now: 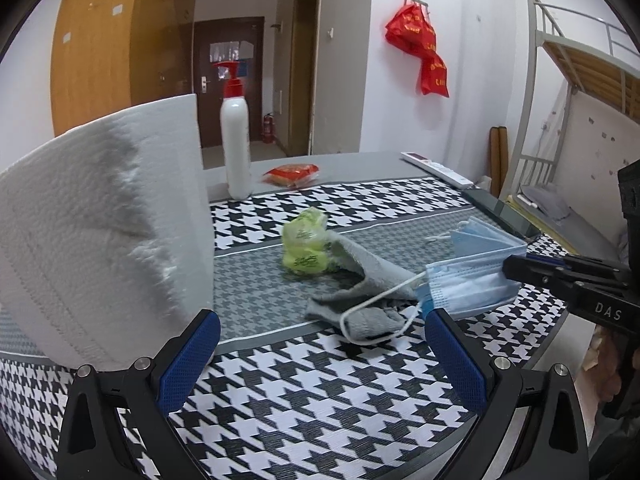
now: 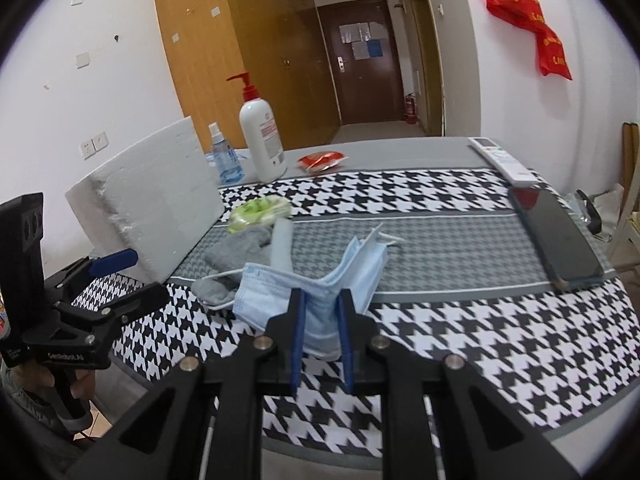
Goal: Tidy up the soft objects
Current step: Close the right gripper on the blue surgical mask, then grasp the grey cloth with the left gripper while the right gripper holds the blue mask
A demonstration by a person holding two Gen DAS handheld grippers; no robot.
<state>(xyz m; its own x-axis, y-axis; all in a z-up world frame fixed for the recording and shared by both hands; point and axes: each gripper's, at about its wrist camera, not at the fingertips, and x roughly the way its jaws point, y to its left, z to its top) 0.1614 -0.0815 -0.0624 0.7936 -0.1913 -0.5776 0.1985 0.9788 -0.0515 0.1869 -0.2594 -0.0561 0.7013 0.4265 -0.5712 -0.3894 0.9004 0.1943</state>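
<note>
Blue pleated paper face masks point(image 2: 320, 292), a small stack with white ear loops, are pinched between the clenched right tongs point(image 2: 320, 312), gripped at the near edge so the soft sheets hang together and, by my judgement, can be carried as one bundle. From the left wrist view they sit at about four o'clock of a crumpled grey cloth point(image 1: 360, 280), one ear loop trailing over it, and the cloth touches a scrunched yellow-green plastic wrapper point(image 1: 304, 248) at its eleven o'clock. Left tongs point(image 1: 320, 356) stand released and grasp nothing, low over the desk near a white foam block point(image 1: 100, 220) that leans at nine o'clock, probably ready to steady or fetch the next soft item. Houndstooth black-and-white cloth with grey bands covers the desk point(image 2: 460, 320). A white pump bottle with a red head point(image 2: 262, 140), a red snack packet point(image 2: 320, 160), a white remote control point(image 2: 500, 160) and a dark phone point(image 2: 556, 236) ring the far and right edges. Beyond are wooden wardrobes, a dark door, a hanging red bag point(image 1: 420, 48) and a metal bunk bed.
</note>
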